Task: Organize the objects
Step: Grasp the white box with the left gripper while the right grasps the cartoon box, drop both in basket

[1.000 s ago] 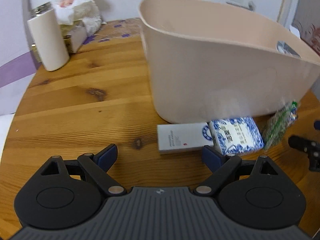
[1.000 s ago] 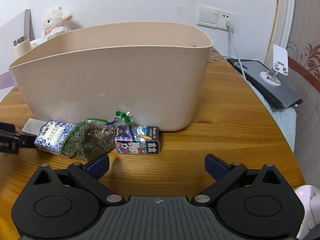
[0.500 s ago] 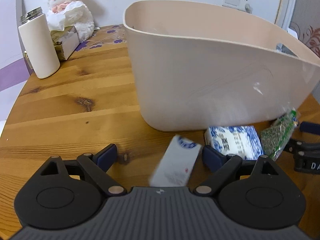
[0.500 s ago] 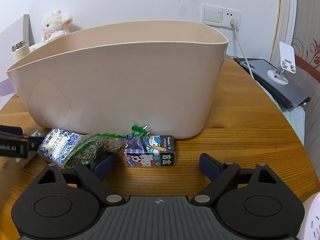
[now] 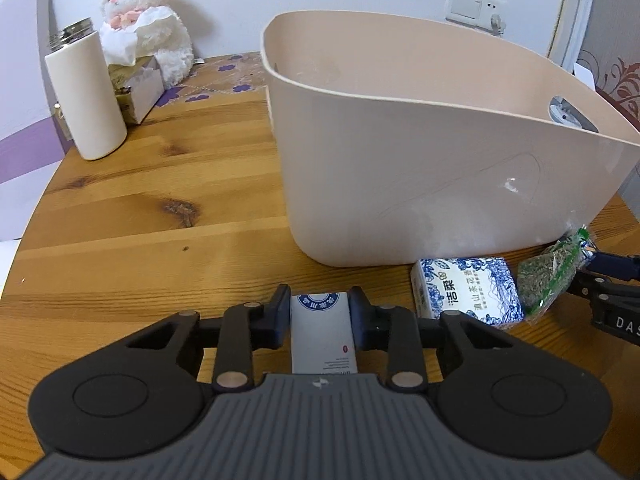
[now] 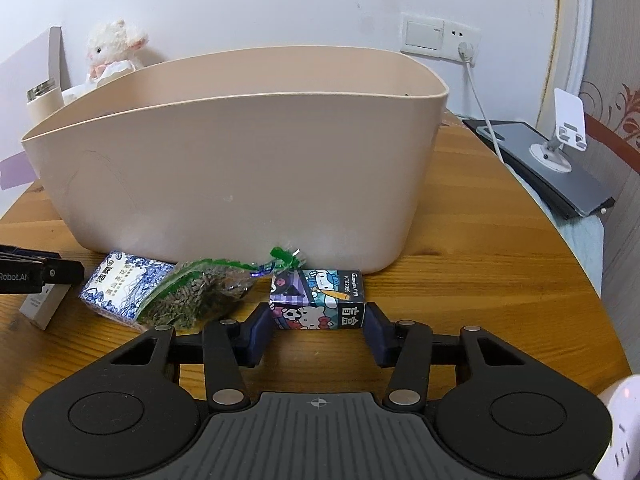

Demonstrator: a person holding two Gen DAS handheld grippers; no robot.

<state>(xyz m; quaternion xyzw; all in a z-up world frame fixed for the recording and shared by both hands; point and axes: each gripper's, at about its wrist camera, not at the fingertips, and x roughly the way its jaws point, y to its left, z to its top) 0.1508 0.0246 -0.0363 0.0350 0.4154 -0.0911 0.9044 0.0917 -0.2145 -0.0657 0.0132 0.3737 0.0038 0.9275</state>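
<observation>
Left gripper (image 5: 319, 316) now clamps white box (image 5: 322, 334); right gripper (image 6: 318, 330) narrowed, seemingly pinching cartoon box (image 6: 318, 300)

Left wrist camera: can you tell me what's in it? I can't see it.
The left hand-held gripper is shut on a white box above a wooden table. A big beige tub stands ahead, a blue-patterned box beside it.

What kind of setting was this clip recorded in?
Most likely a lived-in room at home, perhaps a bedroom: a round wooden table holding a plush lamb, a white flask and a beige tub, with patterned wallpaper behind.
</observation>
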